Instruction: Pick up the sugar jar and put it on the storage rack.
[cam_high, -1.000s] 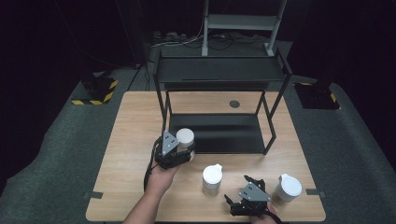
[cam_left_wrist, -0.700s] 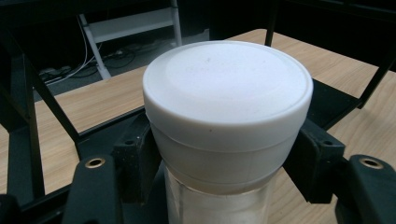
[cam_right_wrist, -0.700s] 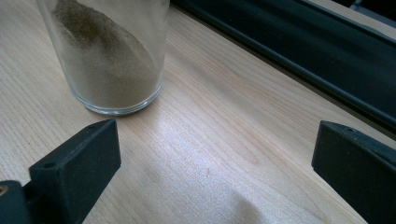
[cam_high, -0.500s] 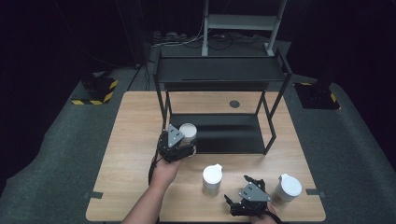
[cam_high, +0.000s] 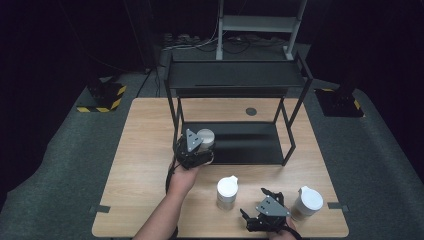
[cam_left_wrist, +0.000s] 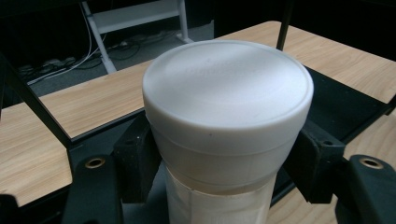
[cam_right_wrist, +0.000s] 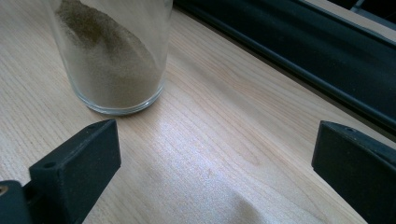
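My left gripper (cam_high: 199, 145) is shut on a white-lidded jar (cam_high: 205, 137), held upright at the front left corner of the black rack's lower shelf (cam_high: 240, 145). In the left gripper view the jar's lid (cam_left_wrist: 229, 93) sits between the two black jaws of the gripper (cam_left_wrist: 224, 163), which press on its sides below the lid. My right gripper (cam_high: 267, 200) rests open near the table's front edge. In the right gripper view its jaws (cam_right_wrist: 215, 172) stand wide apart over bare wood, with a glass jar of brownish powder (cam_right_wrist: 116, 56) ahead at the left, untouched.
A two-level black metal rack (cam_high: 235, 75) stands mid-table. A second white-lidded jar (cam_high: 227, 191) stands left of my right gripper, a third (cam_high: 307, 202) to its right. The wooden table (cam_high: 145, 150) ends close to my right gripper. The shelf's front edge (cam_right_wrist: 303, 51) crosses the right gripper view.
My left gripper has carried the jar forward and slightly right, toward the rack's lower shelf. The right gripper and the two other jars have stayed put.
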